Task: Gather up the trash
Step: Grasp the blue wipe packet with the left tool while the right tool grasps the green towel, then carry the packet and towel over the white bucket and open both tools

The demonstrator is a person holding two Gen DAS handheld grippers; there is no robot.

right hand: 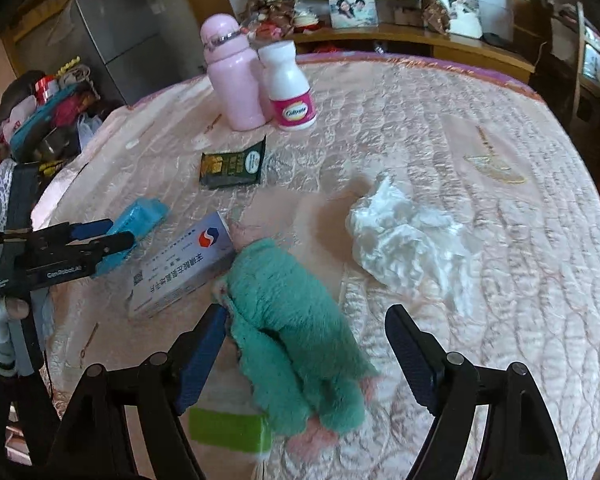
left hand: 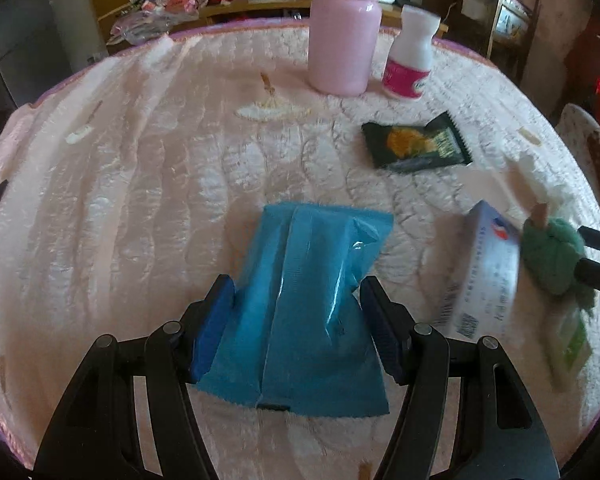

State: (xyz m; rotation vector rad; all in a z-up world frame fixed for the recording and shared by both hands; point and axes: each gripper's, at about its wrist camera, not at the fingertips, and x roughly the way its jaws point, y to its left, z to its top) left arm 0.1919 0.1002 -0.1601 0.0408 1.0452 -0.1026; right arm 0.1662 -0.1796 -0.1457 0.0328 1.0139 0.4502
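Left gripper (left hand: 296, 312): fingers clamp blue plastic packet (left hand: 300, 300) on pink quilted bed (left hand: 140, 200) | Right gripper (right hand: 306, 344): fingers released, straddling green plush toy (right hand: 292, 320) | crumpled white tissue (right hand: 404, 240) near, beyond.

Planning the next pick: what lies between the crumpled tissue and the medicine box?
The green plush toy, seen in the right wrist view, between tissue and box.

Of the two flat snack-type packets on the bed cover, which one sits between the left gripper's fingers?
The blue plastic packet, lying between the left gripper fingers. The dark green foil packet lies farther off, near the pink bottle, untouched.
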